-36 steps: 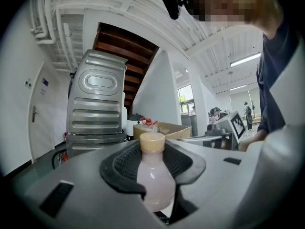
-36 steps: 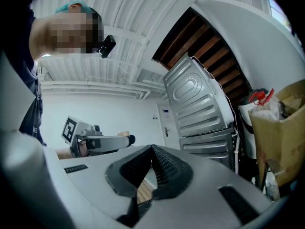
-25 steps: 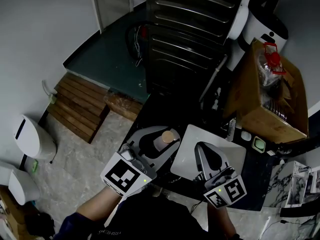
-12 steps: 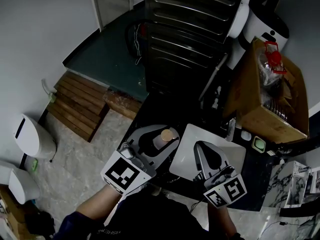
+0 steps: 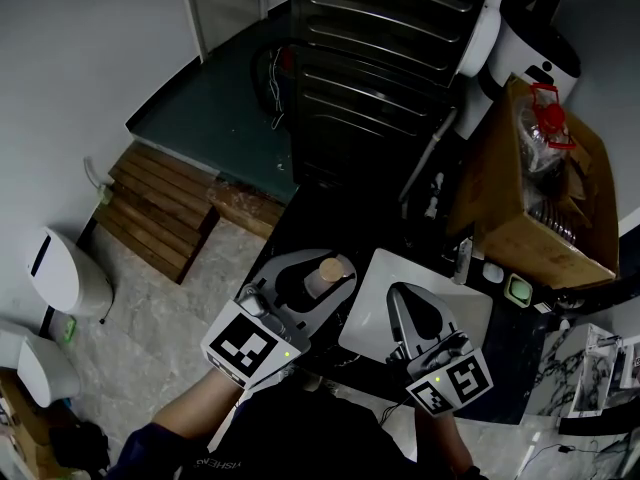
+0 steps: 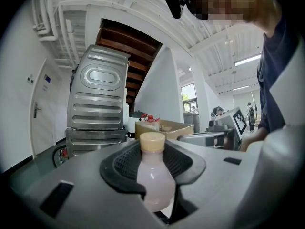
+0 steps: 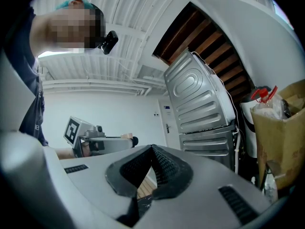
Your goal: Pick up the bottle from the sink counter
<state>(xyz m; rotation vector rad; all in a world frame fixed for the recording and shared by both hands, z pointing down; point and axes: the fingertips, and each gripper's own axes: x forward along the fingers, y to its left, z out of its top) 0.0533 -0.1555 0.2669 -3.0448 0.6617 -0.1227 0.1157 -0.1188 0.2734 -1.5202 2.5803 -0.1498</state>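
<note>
The bottle (image 5: 328, 273) is small, with pale pink liquid and a tan cap. My left gripper (image 5: 318, 268) is shut on it, with the black pads on both sides of its body below the cap. In the left gripper view the bottle (image 6: 153, 175) stands upright between the pads, its cap above my left gripper (image 6: 152, 161). The gripper and bottle are above the left end of the dark sink counter (image 5: 300, 218). My right gripper (image 5: 410, 303) hovers over the white sink (image 5: 375, 268). In its own view my right gripper (image 7: 151, 151) has its tips together with nothing between them.
A ribbed metal appliance (image 5: 390, 58) stands beyond the counter. An open cardboard box (image 5: 530, 198) with a red-handled item is at the right. A wooden pallet (image 5: 160, 208) lies on the floor to the left, and small items sit along the counter's right side.
My left gripper and the bottle have drifted very slightly to the left. The right gripper has stayed in place.
</note>
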